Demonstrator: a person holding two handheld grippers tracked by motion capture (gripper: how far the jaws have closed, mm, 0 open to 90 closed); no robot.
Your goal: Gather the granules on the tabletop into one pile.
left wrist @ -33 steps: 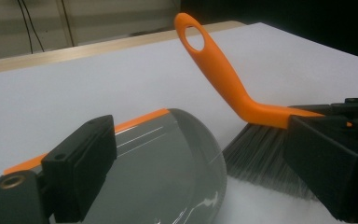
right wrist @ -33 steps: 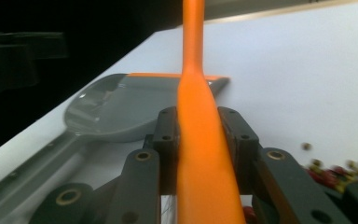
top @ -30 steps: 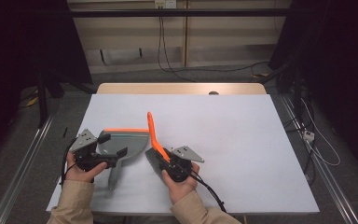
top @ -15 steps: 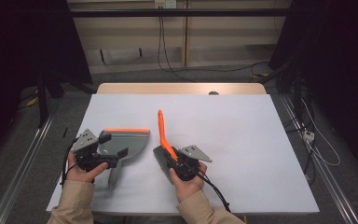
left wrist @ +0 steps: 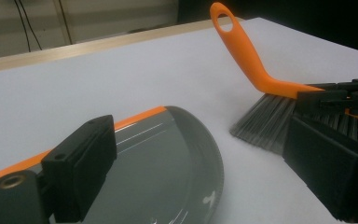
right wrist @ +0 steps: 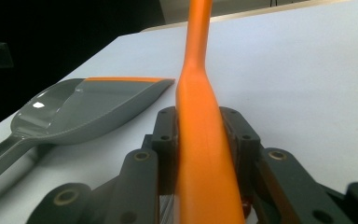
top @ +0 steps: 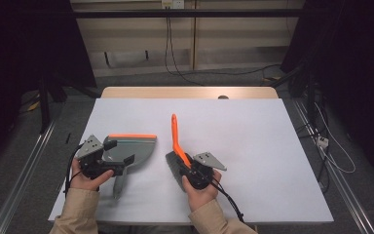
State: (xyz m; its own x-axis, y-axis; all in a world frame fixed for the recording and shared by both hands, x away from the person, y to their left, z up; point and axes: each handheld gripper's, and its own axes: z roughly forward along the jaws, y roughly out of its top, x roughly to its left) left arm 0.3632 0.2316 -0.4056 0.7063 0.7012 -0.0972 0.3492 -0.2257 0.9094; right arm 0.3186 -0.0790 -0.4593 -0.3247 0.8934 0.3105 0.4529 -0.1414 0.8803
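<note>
Right gripper [top: 193, 171] — jaws pinching the orange-handled brush [top: 176, 141], bristles resting on the white tabletop [top: 253, 146]. Left gripper [top: 108, 158]: jaws spread astride the grey dustpan [top: 131, 148], just beside the brush. Best practice, likely — lip flat, short strokes toward it. The pan holds nothing.

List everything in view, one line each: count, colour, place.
dustpan: one, grey with orange lip, near left of the table, by the left gripper.
brush: one, orange handle, grey bristles, near centre, handle pointing away, clamped in the right gripper.
table: one, white top with a wooden far edge.
cables: several, dark, on the floor beyond and right of the table.
left gripper: one, black, jaws apart over the dustpan.
right gripper: one, black, shut on the brush.
hands: two, beige sleeves, bottom edge.
</note>
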